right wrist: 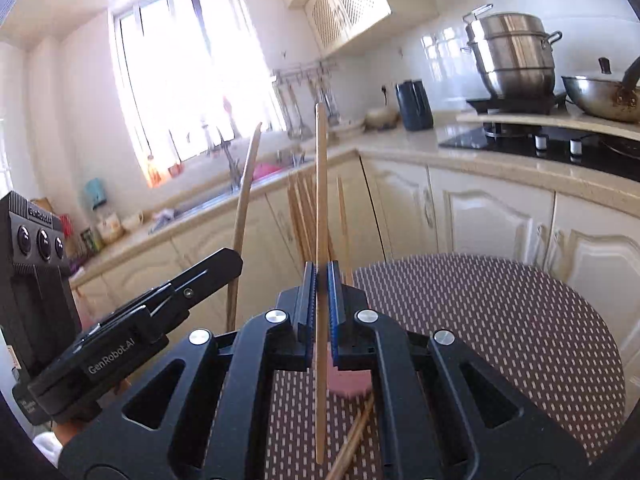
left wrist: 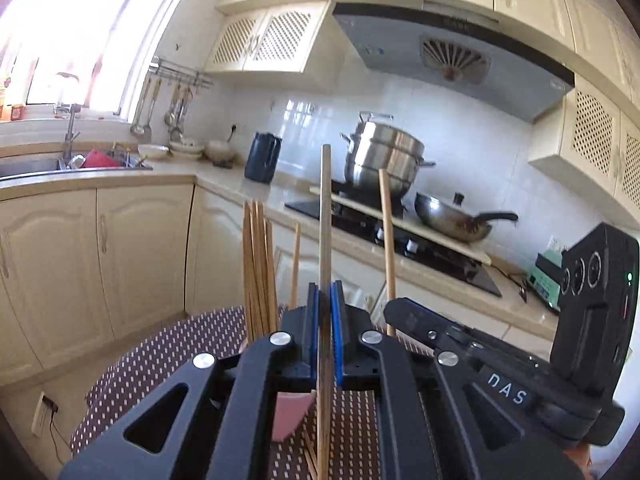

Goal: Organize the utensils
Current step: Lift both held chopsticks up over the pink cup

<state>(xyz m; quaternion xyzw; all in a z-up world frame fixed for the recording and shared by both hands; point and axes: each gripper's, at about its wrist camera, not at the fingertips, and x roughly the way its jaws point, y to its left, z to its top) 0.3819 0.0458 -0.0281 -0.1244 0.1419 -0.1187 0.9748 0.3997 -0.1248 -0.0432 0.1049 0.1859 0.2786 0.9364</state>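
My left gripper [left wrist: 325, 296] is shut on a wooden chopstick [left wrist: 325, 216] held upright above the dotted brown table [left wrist: 168, 352]. My right gripper [right wrist: 322, 276] is shut on another upright chopstick [right wrist: 321, 200]. A bundle of chopsticks [left wrist: 258, 268] stands in a pink holder [left wrist: 290, 412] just beyond both grippers; it also shows in the right wrist view [right wrist: 306, 208], with the pink holder [right wrist: 348, 384] under the jaws. Loose chopsticks [right wrist: 354, 436] lie on the table. The right gripper body [left wrist: 500, 368] sits to the right of my left one, and its chopstick [left wrist: 387, 248] rises there.
Cream cabinets and a counter run behind the table. A hob [left wrist: 400, 236] carries a steel steamer pot [left wrist: 384, 156] and a wok [left wrist: 452, 216]. A dark kettle [left wrist: 262, 156] stands near the corner. A sink [left wrist: 72, 164] with dishes is at left.
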